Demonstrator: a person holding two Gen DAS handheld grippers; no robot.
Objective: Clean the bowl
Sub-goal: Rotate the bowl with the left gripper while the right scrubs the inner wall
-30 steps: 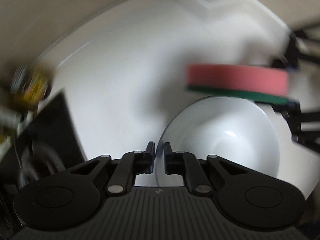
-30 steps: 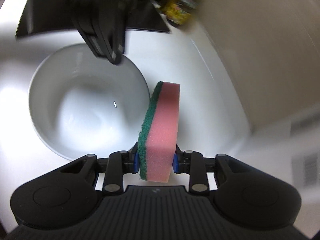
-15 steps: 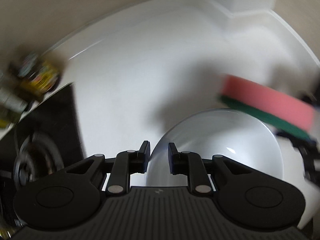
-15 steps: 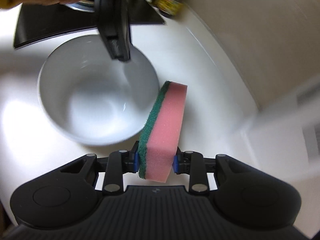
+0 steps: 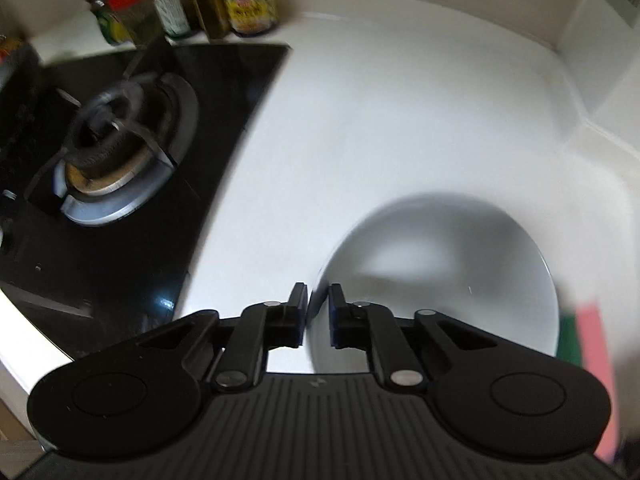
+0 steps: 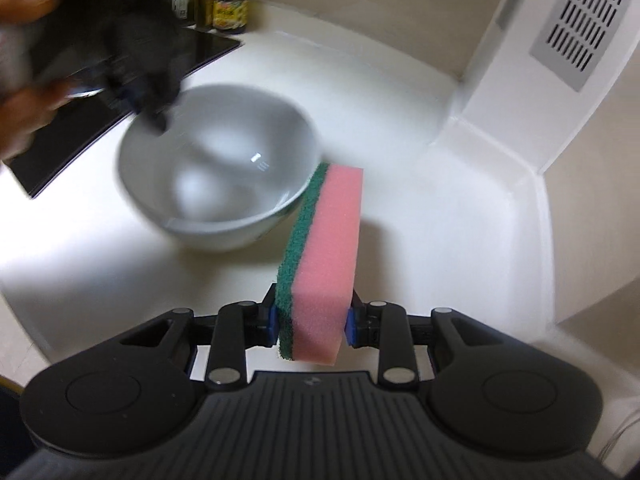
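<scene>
Left wrist view: left gripper (image 5: 318, 312) astride near rim of white bowl (image 5: 440, 272), jaws closing w/ rim between them, narrow gap still showing. Bowl on white counter (image 5: 360, 120), just right of black hob (image 5: 132, 152) w/ burner (image 5: 116, 148); jars (image 5: 248, 0) at back wall. Right wrist view: right gripper (image 6: 312, 326) clamped on sponge (image 6: 328, 256), pink foam w/ green scour side facing bowl, far end just beside bowl's rim; contact unclear. Hand (image 6: 24, 92) at upper left, blurred
</scene>
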